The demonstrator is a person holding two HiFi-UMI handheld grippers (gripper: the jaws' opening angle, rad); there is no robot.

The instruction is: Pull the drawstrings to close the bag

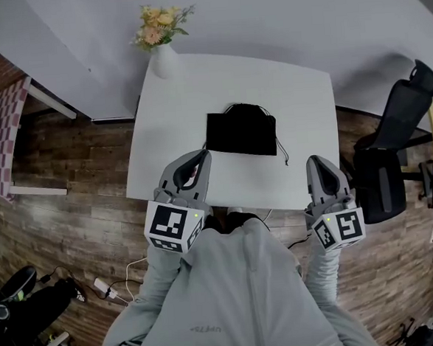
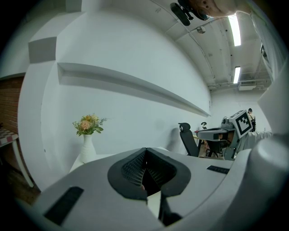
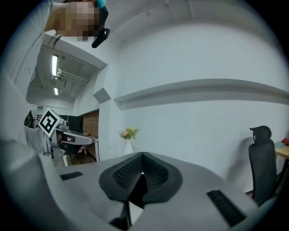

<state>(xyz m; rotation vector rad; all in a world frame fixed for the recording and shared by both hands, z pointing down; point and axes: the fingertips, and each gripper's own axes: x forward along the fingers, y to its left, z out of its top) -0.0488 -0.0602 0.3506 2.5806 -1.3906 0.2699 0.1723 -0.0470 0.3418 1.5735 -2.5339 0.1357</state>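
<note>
Black bag [image 1: 241, 133] on white table [image 1: 300, 96]; flower vase [image 1: 164, 61] at its far corner

One white table [image 1: 299, 89] is standing in view; one black bag [image 1: 241, 132] is lying on it; one vase [image 1: 164, 62] is holding one bunch of flowers [image 1: 159, 24]; one office chair [image 1: 383, 179] is standing by; two grippers are showing, the left gripper [image 1: 201, 157] and the right gripper [image 1: 315, 161].
</note>
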